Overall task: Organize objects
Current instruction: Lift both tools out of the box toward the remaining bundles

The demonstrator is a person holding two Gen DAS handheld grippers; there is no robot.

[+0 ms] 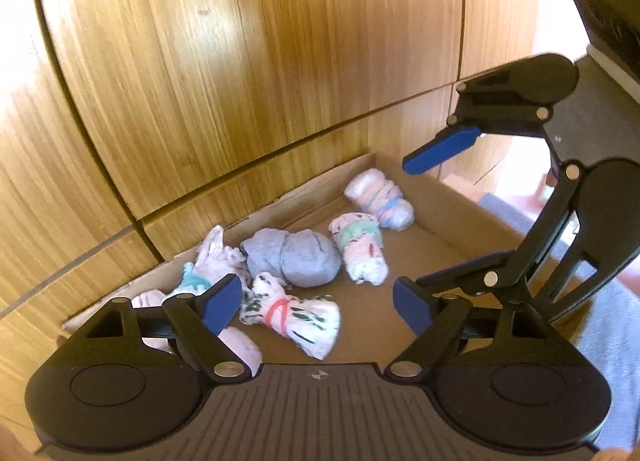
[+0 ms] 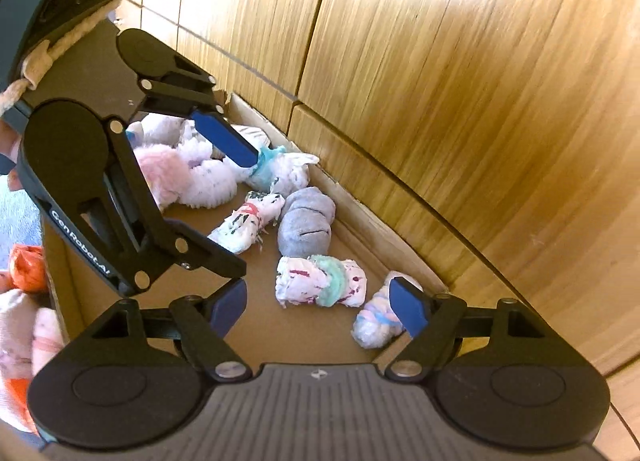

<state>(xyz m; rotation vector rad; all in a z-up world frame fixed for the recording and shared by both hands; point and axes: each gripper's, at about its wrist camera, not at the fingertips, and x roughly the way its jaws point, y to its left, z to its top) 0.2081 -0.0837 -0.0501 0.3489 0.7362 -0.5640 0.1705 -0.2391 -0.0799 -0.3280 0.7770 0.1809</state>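
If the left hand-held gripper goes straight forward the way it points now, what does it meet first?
Probably the white roll with the red band, lying in the cardboard box directly between the open jaws of the left hand-held gripper. Depth is hard to judge, so the box floor beside it is possible.

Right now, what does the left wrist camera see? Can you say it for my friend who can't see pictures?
A cardboard box holds small rolled sock bundles, with a grey bundle in the middle, against a wooden wall. The left gripper hangs open above them, holding nothing, and the right gripper is open beside it.
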